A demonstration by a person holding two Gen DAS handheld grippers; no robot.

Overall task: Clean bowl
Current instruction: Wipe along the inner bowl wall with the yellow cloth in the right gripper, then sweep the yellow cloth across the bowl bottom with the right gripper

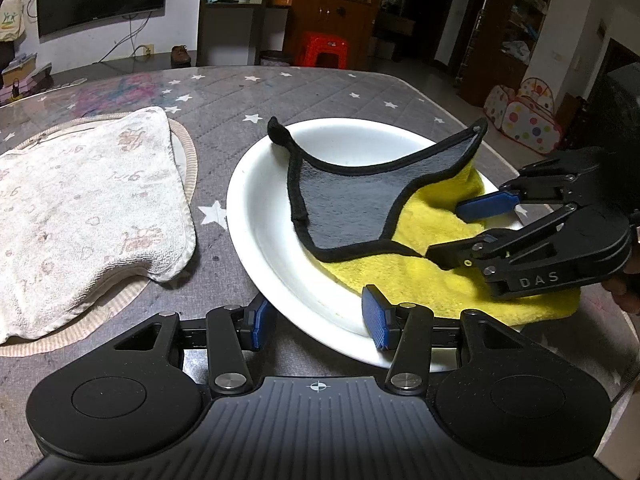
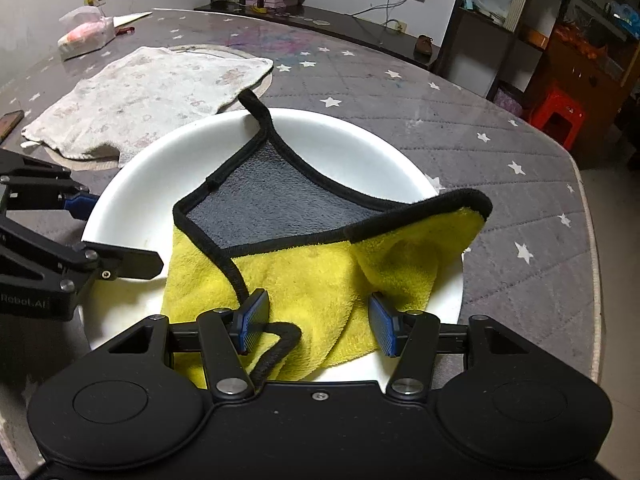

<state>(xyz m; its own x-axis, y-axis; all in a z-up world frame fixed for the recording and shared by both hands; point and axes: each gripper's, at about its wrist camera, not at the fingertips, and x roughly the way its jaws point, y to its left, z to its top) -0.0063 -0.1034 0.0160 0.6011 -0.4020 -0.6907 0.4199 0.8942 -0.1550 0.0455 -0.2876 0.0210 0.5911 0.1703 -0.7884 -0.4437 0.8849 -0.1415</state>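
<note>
On the counter (image 1: 328, 92), your left tool (image 1: 316, 320) stands wide open at the near rim of the bowl (image 1: 260, 208): its left pad (image 1: 261, 322) sits outside the rim, its right pad (image 1: 374, 318) over the inside, and neither pad visibly presses the wall, so you hold nothing with it. Your right tool (image 2: 316, 324) is also spread wide, low over the cloth (image 2: 304, 276); the cloth's black cord runs beside its left pad (image 2: 252, 320), while the right pad (image 2: 382, 324) sits over the yellow pile, and nothing is pinched between them. From the left wrist view that same right tool (image 1: 456, 232) comes in from the right side, its fingers apart over the cloth (image 1: 432, 276). The bowl (image 2: 132, 200) is white, wide, shallow and glossy, standing on the counter (image 2: 500, 168) between the two tools, with the cloth draped inside it and spilling over the rim nearest your right tool. The cloth is plush, yellow on one face and grey on the other, bound with a black edge; one corner is folded back to show the grey, and another corner stands up against the far wall. Just left of the bowl lies a worn, pale, printed towel (image 1: 84, 208) on a round striped mat (image 1: 188, 160). The counter wears a grey quilted cover with white stars under a clear glossy sheet.
</note>
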